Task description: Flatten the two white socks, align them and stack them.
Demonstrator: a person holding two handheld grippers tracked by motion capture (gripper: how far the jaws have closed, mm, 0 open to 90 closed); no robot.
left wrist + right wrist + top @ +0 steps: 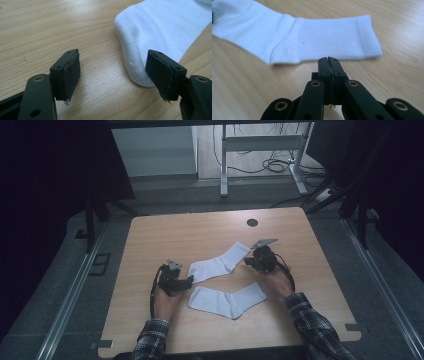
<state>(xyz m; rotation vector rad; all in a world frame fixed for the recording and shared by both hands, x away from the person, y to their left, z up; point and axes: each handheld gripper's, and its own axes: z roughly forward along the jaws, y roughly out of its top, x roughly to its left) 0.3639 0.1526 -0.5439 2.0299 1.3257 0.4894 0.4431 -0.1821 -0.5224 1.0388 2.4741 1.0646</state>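
Two white socks lie mid-table: the far sock [220, 262] and the near sock [228, 300]. The left gripper [112, 75] gapes wide at a toe; the right gripper [329, 65] is closed, empty.

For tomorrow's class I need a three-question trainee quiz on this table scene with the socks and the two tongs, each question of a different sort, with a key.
1. How many white socks lie on the table?
2. True or false: the right tongs stand wide open.
3. The left tongs are at which part of the far sock? A) toe end B) cuff C) heel

Key
1. Two: the far sock and the near sock.
2. False: their jaws are pressed together, holding nothing, just short of the sock's cuff.
3. A: the open jaws sit at the rounded toe end, one jaw against its edge.
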